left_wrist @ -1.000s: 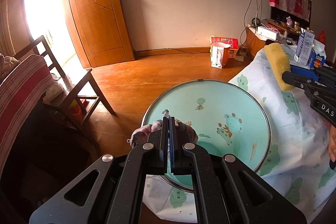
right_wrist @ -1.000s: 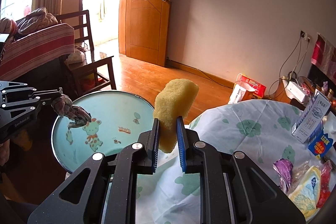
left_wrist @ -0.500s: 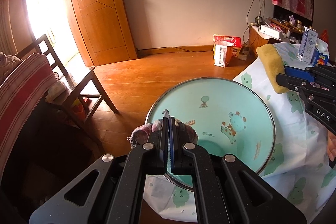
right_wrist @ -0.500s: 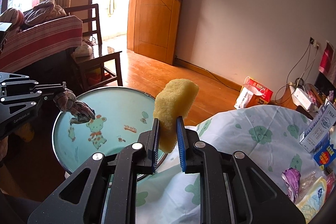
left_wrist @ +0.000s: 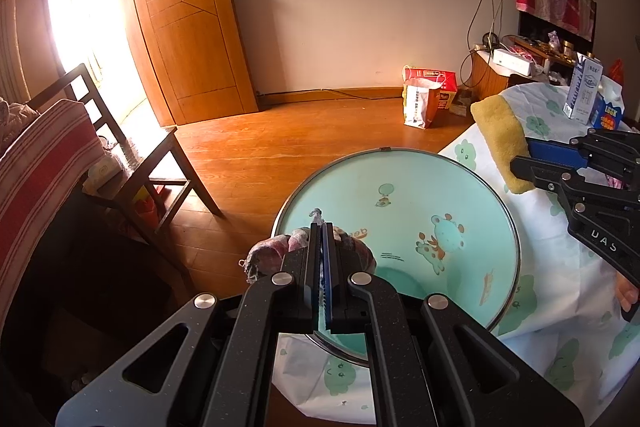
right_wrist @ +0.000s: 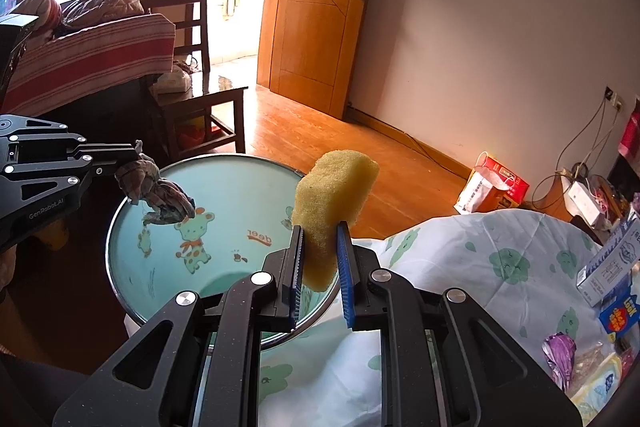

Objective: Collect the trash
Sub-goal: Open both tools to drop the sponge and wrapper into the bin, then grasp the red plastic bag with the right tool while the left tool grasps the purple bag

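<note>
A round mint-green basin with cartoon deer sits at the edge of a table covered by a white cloth with green prints. My left gripper is shut on a crumpled pinkish-grey wrapper, held over the basin's near-left rim. My right gripper is shut on a yellow sponge, which stands upright above the basin's right rim.
Milk carton and a blue box stand on the table's far side; more wrappers lie at its right. A wooden chair, a striped sofa, a paper bag and a wooden door surround the bare floor.
The right gripper with the sponge has shifted a little toward the basin and rolled slightly. The left gripper and its wrapper have stayed put.
</note>
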Tool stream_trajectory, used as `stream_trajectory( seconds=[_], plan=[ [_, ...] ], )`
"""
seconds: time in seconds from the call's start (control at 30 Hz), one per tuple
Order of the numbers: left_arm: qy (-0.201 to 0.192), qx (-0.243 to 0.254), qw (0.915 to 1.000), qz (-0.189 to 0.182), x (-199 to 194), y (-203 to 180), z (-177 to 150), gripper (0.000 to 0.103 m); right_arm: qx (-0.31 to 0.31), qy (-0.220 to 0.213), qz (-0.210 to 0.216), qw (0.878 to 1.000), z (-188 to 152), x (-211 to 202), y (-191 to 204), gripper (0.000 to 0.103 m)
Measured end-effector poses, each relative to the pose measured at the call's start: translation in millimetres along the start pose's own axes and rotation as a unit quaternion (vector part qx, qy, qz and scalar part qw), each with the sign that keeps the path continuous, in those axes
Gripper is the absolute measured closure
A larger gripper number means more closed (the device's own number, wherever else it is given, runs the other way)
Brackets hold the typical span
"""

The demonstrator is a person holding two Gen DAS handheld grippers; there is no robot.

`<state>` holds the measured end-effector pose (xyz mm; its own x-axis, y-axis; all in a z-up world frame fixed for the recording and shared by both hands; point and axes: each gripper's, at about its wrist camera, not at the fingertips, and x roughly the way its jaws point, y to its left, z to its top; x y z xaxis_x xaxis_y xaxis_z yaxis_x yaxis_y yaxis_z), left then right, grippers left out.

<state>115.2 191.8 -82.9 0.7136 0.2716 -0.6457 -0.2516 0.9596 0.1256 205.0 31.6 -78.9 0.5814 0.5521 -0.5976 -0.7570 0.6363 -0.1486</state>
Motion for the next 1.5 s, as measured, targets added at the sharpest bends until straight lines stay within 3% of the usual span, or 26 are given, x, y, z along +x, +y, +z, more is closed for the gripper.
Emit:
stream_trajectory(
  seconds=[0.1,0.17,0.23,0.3,0.43,0.5,0.57,0.83,0.97,1.07,1.13,1.23,1.4,1.47,1.5],
  plan=[
    [0.001,0.002,1.0000,-0.008,1.4,-3.4,0.0,0.098,-0.007,0.004,0.007,1.000,0.6,1.9,3.5,0.085],
    [0.001,0.001,0.9999,-0.015,2.6,-5.0,0.6,0.093,-0.010,0.006,0.010,1.000,1.2,3.0,5.2,0.069],
    [-0.002,0.002,0.9998,-0.019,1.9,-9.3,1.0,0.082,-0.007,0.002,0.006,1.000,1.8,1.9,4.7,0.058],
    [-0.009,0.001,0.9999,-0.013,-0.3,-10.7,0.3,0.056,-0.005,0.000,0.005,1.000,1.4,0.6,3.9,0.049],
    [-0.008,-0.003,0.9999,-0.013,-0.6,-11.0,-0.3,0.053,0.005,-0.009,-0.012,1.000,0.9,-3.7,1.1,0.048],
    [-0.008,-0.007,0.9999,-0.013,-1.2,-13.1,-2.2,0.042,0.017,-0.007,-0.035,0.999,-1.0,-8.6,-2.1,0.048],
    [-0.005,-0.005,0.9998,-0.020,-1.3,-16.5,-5.6,0.041,0.027,-0.011,-0.052,0.998,-3.4,-19.9,-5.3,0.048],
    [0.003,0.039,0.9968,-0.070,-6.8,-72.4,-17.8,0.029,0.060,-0.046,-0.153,0.985,-32.1,-126.6,-35.8,0.041],
    [0.002,0.067,0.9934,-0.093,-8.4,-108.4,-21.7,0.029,0.117,-0.047,-0.214,0.969,-67.9,-176.8,-77.5,0.041],
    [0.004,0.079,0.9905,-0.112,-8.7,-132.8,-20.0,0.029,0.170,-0.025,-0.274,0.946,-103.8,-203.0,-120.4,0.041],
    [-0.001,0.090,0.9886,-0.121,-10.6,-148.2,-18.3,0.029,0.206,-0.010,-0.288,0.935,-124.5,-210.9,-141.9,0.041],
    [-0.008,0.099,0.9870,-0.126,-10.3,-169.0,-15.0,0.029,0.239,0.003,-0.284,0.929,-146.8,-211.2,-163.8,0.043],
    [-0.001,0.105,0.9874,-0.119,0.2,-186.7,-12.3,0.029,0.251,0.041,-0.254,0.933,-157.5,-184.2,-180.1,0.054],
    [0.001,0.104,0.9873,-0.120,-0.5,-187.2,-11.6,0.029,0.264,0.061,-0.235,0.934,-162.5,-172.8,-182.8,0.077],
    [0.000,0.104,0.9871,-0.122,-2.4,-187.5,-11.3,0.029,0.265,0.069,-0.226,0.935,-165.4,-168.7,-182.5,0.079]
  ],
)
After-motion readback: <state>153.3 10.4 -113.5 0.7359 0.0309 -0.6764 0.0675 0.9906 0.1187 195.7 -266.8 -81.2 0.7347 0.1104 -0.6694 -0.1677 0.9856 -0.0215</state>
